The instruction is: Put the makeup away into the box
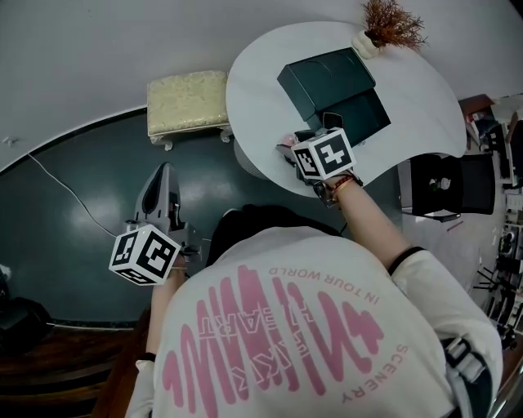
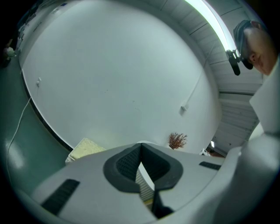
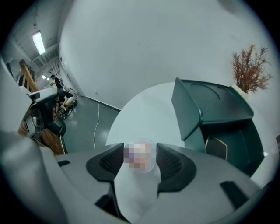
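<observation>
The right tool point(image 3: 140, 151) has its ribbed dark pads pressed on either side of a small round makeup piece point(image 3: 139, 159). Its rim looks clear, and its face cannot be made out. The tool sits over the 6 o'clock edge of the smooth, white, round worktop point(image 1: 270, 57).

At about 1 o'clock from that tool, close by, stands the box point(image 1: 335, 90). It is dark green with hard, flat sides, and its lid is tipped up and open. Nothing lies between the tool and the box.

The left tool point(image 2: 140, 151) hangs off to the 8 o'clock side over the dark teal floor point(image 1: 82, 245), well apart from the worktop. Its tips meet with nothing between them.

A rust-coloured dried plant point(image 1: 392, 23) in a pale vase point(image 1: 365, 42) stands at the worktop's 1 o'clock rim, just behind the box. A cream, nubbly cushioned stool point(image 1: 188, 102) sits just beside the worktop at 9 o'clock. A thin white cable point(image 1: 69, 192) trails across the floor.
</observation>
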